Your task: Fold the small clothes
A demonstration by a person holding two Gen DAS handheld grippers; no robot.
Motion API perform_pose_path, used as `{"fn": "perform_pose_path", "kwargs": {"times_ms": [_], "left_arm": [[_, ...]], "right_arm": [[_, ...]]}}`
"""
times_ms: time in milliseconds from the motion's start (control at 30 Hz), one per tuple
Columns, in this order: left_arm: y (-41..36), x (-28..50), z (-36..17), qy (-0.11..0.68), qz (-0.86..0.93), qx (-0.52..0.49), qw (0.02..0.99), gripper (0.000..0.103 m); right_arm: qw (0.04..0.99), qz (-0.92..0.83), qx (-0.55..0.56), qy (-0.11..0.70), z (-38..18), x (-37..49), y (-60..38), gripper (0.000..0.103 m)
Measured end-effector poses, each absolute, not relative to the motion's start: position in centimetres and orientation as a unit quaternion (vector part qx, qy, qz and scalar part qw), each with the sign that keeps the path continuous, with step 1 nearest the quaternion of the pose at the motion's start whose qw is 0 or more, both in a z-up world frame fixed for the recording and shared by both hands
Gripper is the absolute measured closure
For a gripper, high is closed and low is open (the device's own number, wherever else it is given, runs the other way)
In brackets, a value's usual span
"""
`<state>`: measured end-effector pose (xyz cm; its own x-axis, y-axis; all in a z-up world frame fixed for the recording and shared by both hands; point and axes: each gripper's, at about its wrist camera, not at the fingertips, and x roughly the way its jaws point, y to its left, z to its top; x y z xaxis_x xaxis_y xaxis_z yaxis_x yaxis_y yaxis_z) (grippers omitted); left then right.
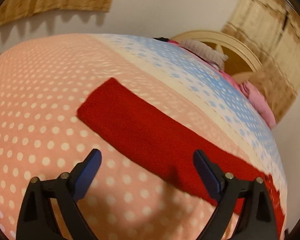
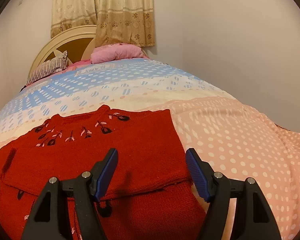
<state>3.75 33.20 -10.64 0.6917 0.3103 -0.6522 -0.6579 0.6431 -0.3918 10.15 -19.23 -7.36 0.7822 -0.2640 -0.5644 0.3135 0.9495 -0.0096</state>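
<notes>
A small red knitted sweater (image 2: 114,160) with black and pink flower embroidery lies on the polka-dot bedspread (image 2: 240,140), partly folded over itself. In the left wrist view a long red part of it (image 1: 142,132) stretches out flat across the pink spread. My left gripper (image 1: 147,156) is open and empty, just above the near edge of that red part. My right gripper (image 2: 152,156) is open and empty, hovering over the sweater's right side near its folded edge.
The bedspread (image 1: 40,120) is pink with white dots near me, then cream and blue further off. A pink pillow (image 2: 116,54) and a striped pillow (image 2: 48,68) lie by the round headboard (image 2: 70,40). Beige curtains (image 2: 114,10) hang behind. White walls bound the bed.
</notes>
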Motion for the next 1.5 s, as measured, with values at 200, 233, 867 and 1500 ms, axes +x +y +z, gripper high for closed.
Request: {"fn": "perform_pose_path", "kwargs": {"times_ms": [200, 233, 867, 1500], "left_arm": [[35.5, 2.8, -11.5, 0.221, 0.282, -0.407, 0.84, 0.009], [35.9, 2.7, -11.7, 0.213, 0.282, -0.415, 0.839, 0.01], [36.7, 5.1, -11.8, 0.215, 0.274, -0.406, 0.845, 0.097], [8.5, 15.3, -2.9, 0.243, -0.048, -0.136, 0.959, 0.097]], "right_arm": [[0.939, -0.159, 0.039, 0.301, -7.6, 10.4, -19.2, 0.033], [0.939, -0.159, 0.038, 0.302, -7.6, 10.4, -19.2, 0.033], [0.936, -0.161, 0.039, 0.309, -8.0, 10.9, -19.4, 0.033], [0.937, -0.159, 0.055, 0.305, -7.8, 10.4, -19.8, 0.033]]}}
